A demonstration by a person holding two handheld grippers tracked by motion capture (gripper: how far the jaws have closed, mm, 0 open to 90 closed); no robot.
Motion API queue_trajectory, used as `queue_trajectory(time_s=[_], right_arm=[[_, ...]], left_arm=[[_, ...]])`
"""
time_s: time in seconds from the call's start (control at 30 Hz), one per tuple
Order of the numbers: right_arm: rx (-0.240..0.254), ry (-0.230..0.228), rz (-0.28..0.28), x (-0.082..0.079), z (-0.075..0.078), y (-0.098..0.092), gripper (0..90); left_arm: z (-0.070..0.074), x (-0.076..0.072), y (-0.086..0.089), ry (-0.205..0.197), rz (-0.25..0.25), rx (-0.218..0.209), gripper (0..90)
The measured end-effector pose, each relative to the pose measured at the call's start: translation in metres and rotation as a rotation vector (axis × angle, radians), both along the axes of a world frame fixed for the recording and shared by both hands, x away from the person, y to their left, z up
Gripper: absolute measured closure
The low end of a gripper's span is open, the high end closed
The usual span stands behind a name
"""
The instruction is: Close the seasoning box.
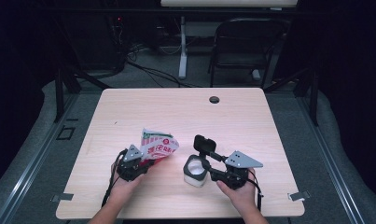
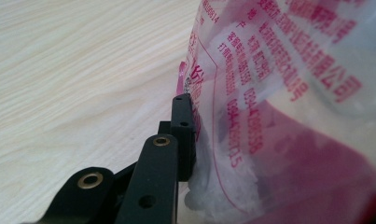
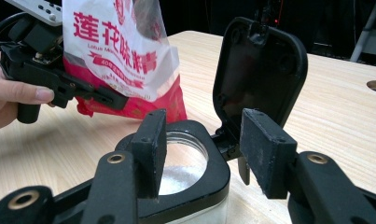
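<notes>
One bag, one jar, two hand-held grippers, and all of it sits toward the near edge of the pale wooden surface (image 1: 232,112), about midway between its two near corners. The left hand-held gripper (image 1: 141,163) is clamped on the bottom end of the single red-and-white bag (image 1: 156,144), which it holds off the surface with its printed face tipped over toward the jar; up close in the left gripper view, one black jaw presses flat against the clear plastic of the bag (image 2: 279,107), white grains show inside, and the other jaw is hidden behind the plastic. From the right gripper view, the bag (image 3: 125,60) hangs just beyond the jar, held by the left hand-held gripper (image 3: 101,95) with a hand (image 3: 10,95) wrapped around it. The right hand-held gripper (image 1: 205,164) has its two jaws standing fairly wide at the one small jar (image 1: 195,171), one jaw over the black rim and the other beside the hinge; whether the pads actually press on it I cannot tell. The jar (image 3: 185,163) has a square black collar, a round mouth with white powder inside, and its one flip lid (image 3: 260,70) stands upright, open. One round hole (image 1: 214,99) sits near the far edge of the surface.
</notes>
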State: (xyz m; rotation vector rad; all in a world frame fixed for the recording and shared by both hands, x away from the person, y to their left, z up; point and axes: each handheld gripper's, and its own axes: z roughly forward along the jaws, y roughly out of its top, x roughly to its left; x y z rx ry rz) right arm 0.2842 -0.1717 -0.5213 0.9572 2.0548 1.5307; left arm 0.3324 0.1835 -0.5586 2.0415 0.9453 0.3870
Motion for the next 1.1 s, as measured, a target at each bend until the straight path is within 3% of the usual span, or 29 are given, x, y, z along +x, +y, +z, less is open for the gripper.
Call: queue_trajectory(time_s=[0.23, 0.4, 0.73, 0.8, 0.9, 0.93, 1.1], right_arm=[[0.015, -0.003, 0.005, 0.001, 0.002, 0.0, 51.0], [0.014, -0.003, 0.008, 0.001, 0.003, 0.0, 51.3], [0.026, 0.004, 0.016, 0.001, 0.008, -0.006, 53.6], [0.038, 0.005, 0.009, 0.002, 0.01, -0.01, 54.6], [0.049, 0.008, -0.004, 0.002, 0.012, -0.016, 56.0], [0.06, 0.01, -0.011, 0.003, 0.012, -0.017, 56.4], [0.055, 0.011, -0.06, 0.005, 0.013, -0.027, 57.0]], left_arm=[[0.004, 0.0, 0.022, -0.013, 0.104, -0.029, 80.4], [0.008, 0.0, 0.042, -0.032, 0.204, -0.033, 80.4], [0.008, 0.002, 0.07, -0.051, 0.371, -0.009, 80.5], [0.008, 0.002, 0.074, -0.056, 0.399, 0.007, 80.5], [0.006, 0.002, 0.078, -0.054, 0.436, 0.066, 80.5], [0.005, 0.002, 0.079, -0.059, 0.451, 0.062, 80.4], [0.003, 0.002, 0.075, -0.081, 0.457, 0.138, 80.2]])
